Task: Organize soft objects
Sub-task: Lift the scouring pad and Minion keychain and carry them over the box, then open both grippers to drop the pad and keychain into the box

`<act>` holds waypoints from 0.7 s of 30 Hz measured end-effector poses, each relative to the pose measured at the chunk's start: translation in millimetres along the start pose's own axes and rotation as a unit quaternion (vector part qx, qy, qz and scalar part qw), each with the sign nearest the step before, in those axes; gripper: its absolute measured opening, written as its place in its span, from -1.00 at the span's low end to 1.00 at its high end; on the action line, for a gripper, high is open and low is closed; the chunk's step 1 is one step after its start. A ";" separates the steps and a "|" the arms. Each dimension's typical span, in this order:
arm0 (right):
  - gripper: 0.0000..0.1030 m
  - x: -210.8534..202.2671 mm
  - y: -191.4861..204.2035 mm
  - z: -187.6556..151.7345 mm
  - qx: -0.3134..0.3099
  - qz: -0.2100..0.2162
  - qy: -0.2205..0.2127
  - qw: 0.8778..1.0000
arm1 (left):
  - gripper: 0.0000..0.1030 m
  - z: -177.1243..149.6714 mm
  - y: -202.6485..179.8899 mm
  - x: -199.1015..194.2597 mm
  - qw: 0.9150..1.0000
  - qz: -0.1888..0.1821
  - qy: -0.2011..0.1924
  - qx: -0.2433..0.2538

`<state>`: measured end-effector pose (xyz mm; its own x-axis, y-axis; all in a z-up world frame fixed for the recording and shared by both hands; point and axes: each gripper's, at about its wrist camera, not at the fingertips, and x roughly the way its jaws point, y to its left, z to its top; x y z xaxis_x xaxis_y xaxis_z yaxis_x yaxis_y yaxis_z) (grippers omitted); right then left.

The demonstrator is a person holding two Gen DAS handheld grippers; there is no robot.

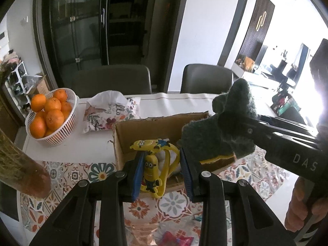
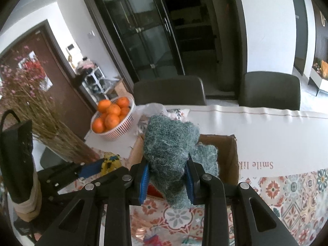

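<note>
My left gripper (image 1: 162, 170) holds a yellow Minion soft toy (image 1: 151, 170) between its blue pads, just at the near edge of the open cardboard box (image 1: 147, 127). My right gripper (image 2: 167, 176) is shut on a green scouring pad (image 2: 170, 145) and holds it over the same box (image 2: 227, 155). In the left wrist view the green pad (image 1: 221, 131) hangs from the right gripper above the box's right side, with a yellow sponge (image 1: 217, 161) edge below it. The left gripper with the Minion toy (image 2: 109, 163) shows at the left of the right wrist view.
A white basket of oranges (image 1: 49, 114) and a floral tissue pack (image 1: 110, 112) stand behind the box on the patterned tablecloth (image 1: 82, 172). A vase of dried flowers (image 2: 41, 123) stands at the left. Two grey chairs (image 1: 207, 78) are at the table's far side.
</note>
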<state>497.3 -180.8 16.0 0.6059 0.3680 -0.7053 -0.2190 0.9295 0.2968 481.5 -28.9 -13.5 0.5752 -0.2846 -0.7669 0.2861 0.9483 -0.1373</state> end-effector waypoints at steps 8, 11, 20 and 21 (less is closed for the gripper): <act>-0.40 50.2 -9.5 -1.2 -0.010 -0.001 0.051 0.999 | -0.34 -3.0 7.7 41.1 1.000 -0.010 0.028 0.008; -0.40 63.8 -14.4 -3.1 -0.011 -0.004 0.066 0.998 | -0.34 -4.5 7.7 52.7 0.999 -0.002 0.035 0.014; -0.33 106.8 -34.3 -7.6 -0.004 -0.023 0.123 0.992 | -0.32 -12.7 4.3 85.1 0.997 0.015 0.069 0.031; -0.32 110.2 -37.1 -8.7 0.001 -0.023 0.130 0.991 | -0.31 -13.4 3.6 86.9 0.997 0.016 0.072 0.032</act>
<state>565.6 -174.5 -78.3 0.3983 0.3191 -0.8599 -0.1945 0.9456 0.2608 522.2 -48.3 -89.1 0.4705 -0.2261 -0.8530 0.3199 0.9446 -0.0739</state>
